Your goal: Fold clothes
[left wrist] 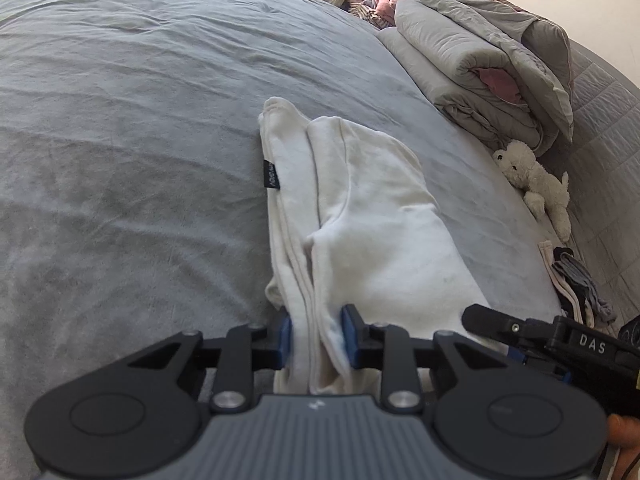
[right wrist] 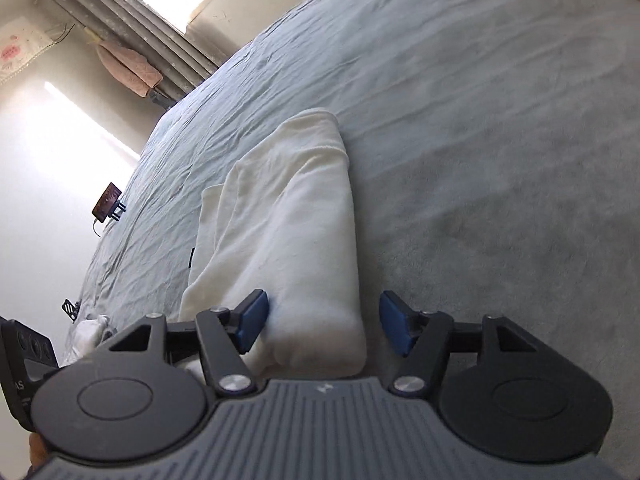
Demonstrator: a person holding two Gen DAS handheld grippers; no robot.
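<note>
A white garment point(left wrist: 360, 208) lies folded lengthwise on the grey bedsheet point(left wrist: 120, 160), with a small black label point(left wrist: 271, 174) on its left edge. My left gripper point(left wrist: 316, 340) is shut on the garment's near end, with bunched cloth between its blue pads point(left wrist: 285, 338). My right gripper shows at the right in the left wrist view point(left wrist: 480, 320). In the right wrist view the right gripper point(right wrist: 324, 324) is open, its jaws either side of the garment's point(right wrist: 288, 220) near right corner, and the cloth lies between the pads point(right wrist: 394, 328).
Folded grey quilts point(left wrist: 480, 68) and a white plush toy point(left wrist: 532, 180) lie at the right of the bed. Small folded clothes point(left wrist: 576, 284) sit near the right edge. A curtain point(right wrist: 132, 28) and a phone on a stand point(right wrist: 107, 202) are beyond the bed's left side.
</note>
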